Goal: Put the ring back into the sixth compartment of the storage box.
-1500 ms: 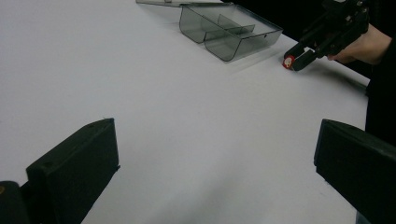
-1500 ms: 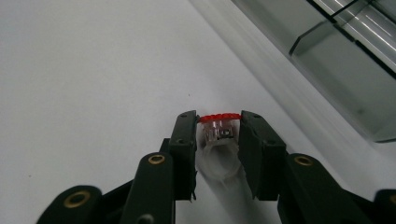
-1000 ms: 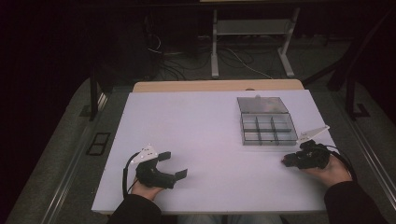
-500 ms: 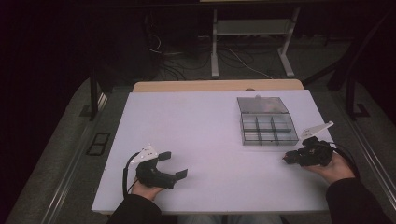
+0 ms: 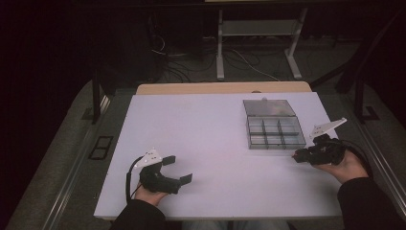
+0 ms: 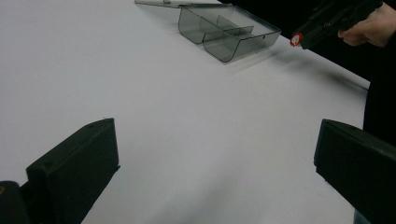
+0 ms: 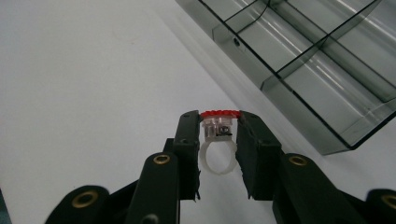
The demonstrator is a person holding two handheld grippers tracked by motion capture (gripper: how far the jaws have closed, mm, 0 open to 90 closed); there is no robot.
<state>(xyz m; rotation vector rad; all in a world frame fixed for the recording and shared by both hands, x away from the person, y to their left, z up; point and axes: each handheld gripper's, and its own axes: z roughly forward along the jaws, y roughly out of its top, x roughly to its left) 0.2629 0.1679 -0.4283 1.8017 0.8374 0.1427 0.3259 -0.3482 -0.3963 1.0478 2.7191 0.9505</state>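
Two grippers are over the white table (image 5: 215, 129). The left gripper (image 5: 179, 168) has its fingers (image 6: 74, 163) wide apart with nothing between them and only bare table ahead. Its hand (image 5: 148, 194) rests low near the table's front edge, with the fingers pointing right, across the table toward the box (image 5: 273, 125).

The right gripper (image 5: 298, 155) has its fingers (image 7: 187, 140) clamped on a ring (image 7: 217, 149): a pale plastic band with a red top, pinched at its upper part in the right gripper view. In the left gripper view the red tip shows at the end of that gripper, above the table. The right hand (image 5: 347, 165) holds it at the table's right edge, pointing left, with the ring just beside the box's near right corner.

The box is smoky clear plastic with compartments and an open lid lying flat behind it. Beyond the table the room is dark, with cables on the floor and a metal stand.
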